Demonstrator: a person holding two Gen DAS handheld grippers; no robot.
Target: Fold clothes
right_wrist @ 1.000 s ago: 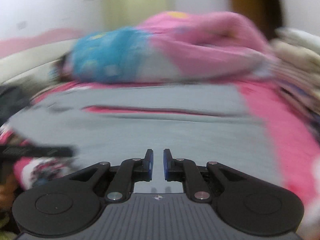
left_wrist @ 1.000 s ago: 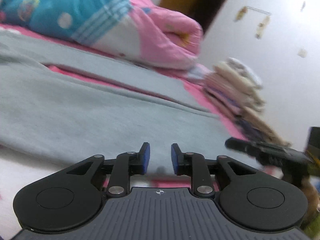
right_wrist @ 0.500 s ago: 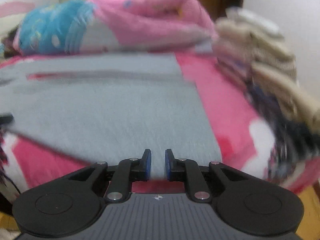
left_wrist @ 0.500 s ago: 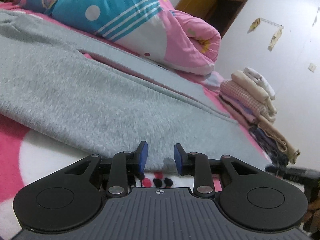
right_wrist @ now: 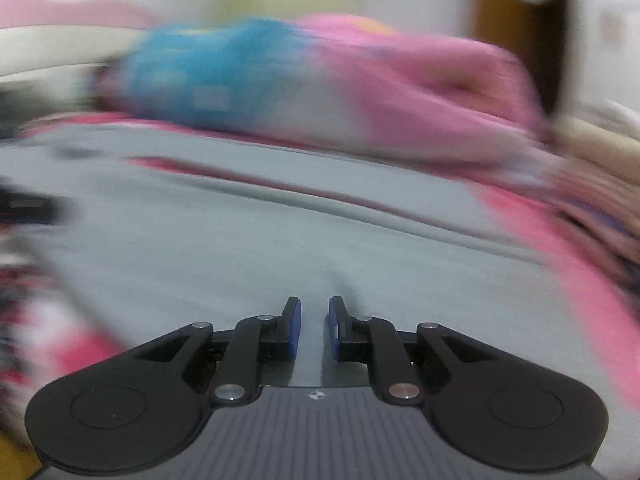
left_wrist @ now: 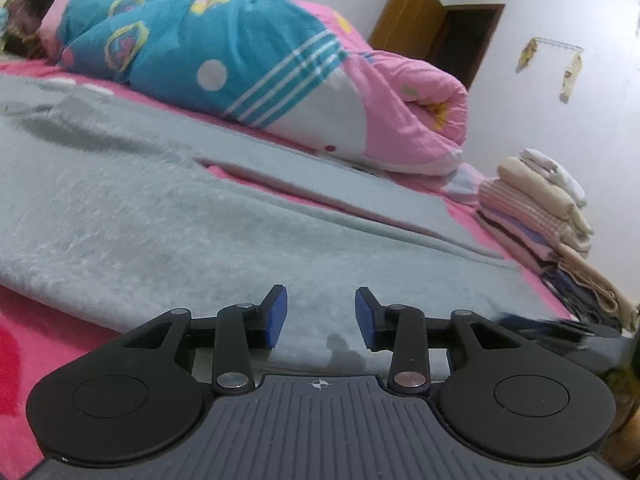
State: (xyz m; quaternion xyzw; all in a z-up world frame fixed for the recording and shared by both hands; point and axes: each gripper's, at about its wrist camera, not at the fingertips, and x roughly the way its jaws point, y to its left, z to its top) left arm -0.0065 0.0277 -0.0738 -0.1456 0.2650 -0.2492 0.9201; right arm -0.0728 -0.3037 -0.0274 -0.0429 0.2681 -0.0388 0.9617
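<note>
The grey pants lie spread flat on the pink bed. They reach from the left side of the bed to the right side, and that is their long way. The two legs lie side by side with a thin pink gap between them. The near edge of the pants runs along the near edge of the bed, right in front of both tongs.

The left tongs are wide apart and hold nothing. They sit low over the near edge of the pants, with grey cloth just past the blue pads. The right tongs have only a small gap between the pads. Grey cloth shows in that gap, but the picture is blurry, so I cannot tell if they pinch it. Both tongs are close to the same near edge, so neither one is clearly nearer.

Whether any fold is in the pants yet, I cannot tell.

A big rolled blanket, blue and pink, lies along the far edge of the bed behind the pants. A pile of folded clothes sits at the right edge of the bed, near the leg ends. Nothing lies on top of the pants.
</note>
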